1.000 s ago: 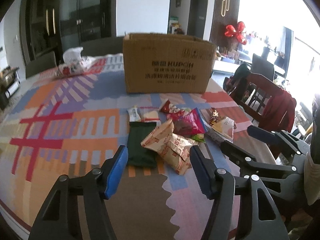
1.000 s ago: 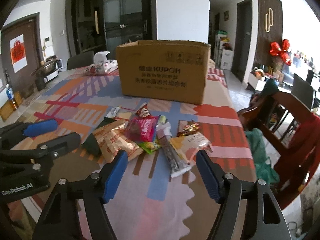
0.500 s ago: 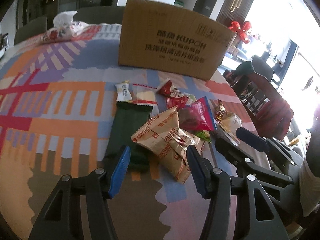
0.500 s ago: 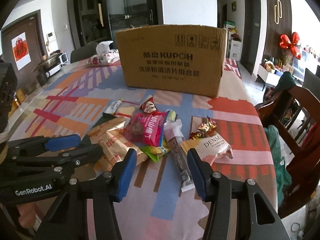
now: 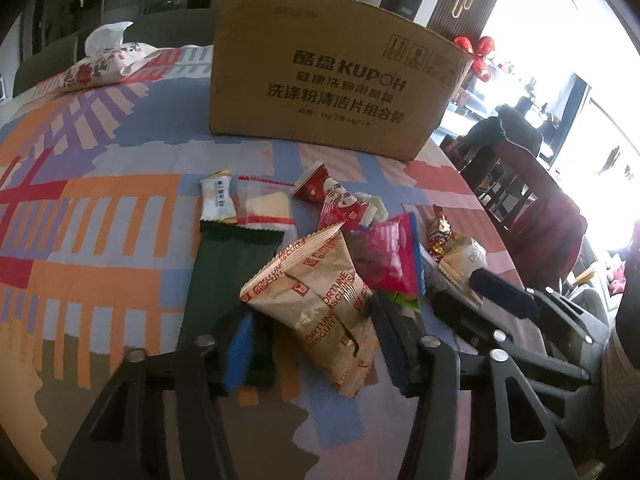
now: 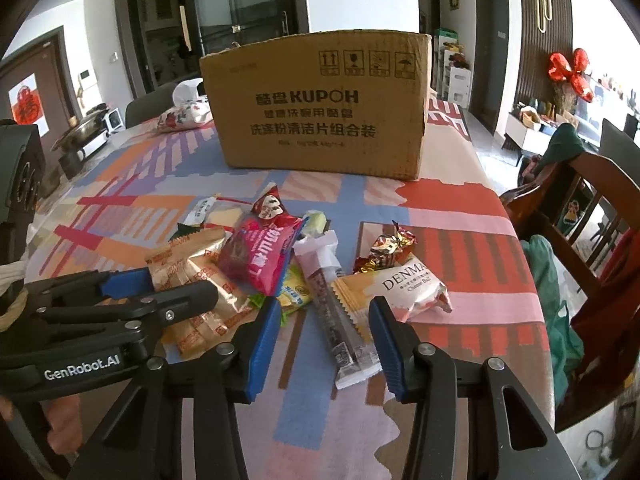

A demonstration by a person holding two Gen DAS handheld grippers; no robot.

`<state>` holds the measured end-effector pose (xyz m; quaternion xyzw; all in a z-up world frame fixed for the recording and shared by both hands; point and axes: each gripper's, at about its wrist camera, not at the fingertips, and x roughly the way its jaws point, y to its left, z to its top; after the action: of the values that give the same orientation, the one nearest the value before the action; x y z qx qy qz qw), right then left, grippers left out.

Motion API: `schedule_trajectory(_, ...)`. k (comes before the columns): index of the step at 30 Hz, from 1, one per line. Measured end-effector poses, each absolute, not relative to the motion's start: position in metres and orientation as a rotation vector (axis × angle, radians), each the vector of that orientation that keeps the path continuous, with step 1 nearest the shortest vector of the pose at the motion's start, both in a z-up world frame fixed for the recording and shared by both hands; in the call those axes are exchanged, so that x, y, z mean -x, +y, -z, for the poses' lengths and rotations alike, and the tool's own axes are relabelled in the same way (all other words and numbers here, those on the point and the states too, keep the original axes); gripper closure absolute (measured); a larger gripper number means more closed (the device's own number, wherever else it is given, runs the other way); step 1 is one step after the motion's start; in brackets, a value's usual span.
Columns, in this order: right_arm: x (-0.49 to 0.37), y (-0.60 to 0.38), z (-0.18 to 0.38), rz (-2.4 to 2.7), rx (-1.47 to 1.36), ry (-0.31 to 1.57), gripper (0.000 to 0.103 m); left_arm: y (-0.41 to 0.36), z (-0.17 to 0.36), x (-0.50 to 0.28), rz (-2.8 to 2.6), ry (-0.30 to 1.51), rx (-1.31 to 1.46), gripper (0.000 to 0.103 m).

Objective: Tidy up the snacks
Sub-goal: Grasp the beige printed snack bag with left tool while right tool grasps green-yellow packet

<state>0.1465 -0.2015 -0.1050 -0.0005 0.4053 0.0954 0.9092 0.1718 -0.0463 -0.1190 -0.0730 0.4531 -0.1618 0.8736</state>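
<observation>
Left wrist view: the left gripper (image 5: pixel 316 338) straddles the tan biscuit packet (image 5: pixel 316 292) at lower centre, jaws closing, pads seemingly not yet pressing. The dark green packet (image 5: pixel 228 276) lies under its left finger, so the pinch could snag both wrappers or crush the biscuits. The cardboard box (image 5: pixel 328 92) stands at upper centre.

Right wrist view: the right gripper (image 6: pixel 324 344) has its jaws closing around the long bar wrapper (image 6: pixel 340 320) at lower centre, no contact that I can tell. The slick wrapper could slide out, or the right finger could nudge the cheese ball packet (image 6: pixel 404 286) beside it. The snacks lie on a bright patterned tablecloth (image 6: pixel 440 208); a wooden chair (image 6: pixel 580 208) stands at right.
</observation>
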Motion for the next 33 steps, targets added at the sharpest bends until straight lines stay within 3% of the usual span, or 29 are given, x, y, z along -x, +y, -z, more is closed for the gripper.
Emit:
schedule_trajectory(5,-0.145,-0.195,0.104,-0.216,0.018,0.831,0.055,-0.045,0.118,-0.169,0.366,0.939,0.174,0.069)
schedule_trajectory(20,-0.150,-0.161,0.114,-0.258,0.163,0.826,0.057,-0.031,0.103,-0.151,0.344,0.881,0.150,0.069)
schedule_trajectory(29,-0.163,-0.156,0.122,-0.265,0.172,0.865,0.071,-0.029,0.103,-0.152,0.336,0.886,0.150,0.069)
schedule_trajectory(31,-0.163,-0.158,0.121,-0.265,0.164,0.865,0.080,-0.029,0.102,-0.152,0.337,0.882,0.150,0.069)
schedule_trajectory(33,-0.162,-0.160,0.120,-0.279,0.133,0.865,0.080,-0.029,0.100,-0.151,0.340,0.875,0.147,0.069)
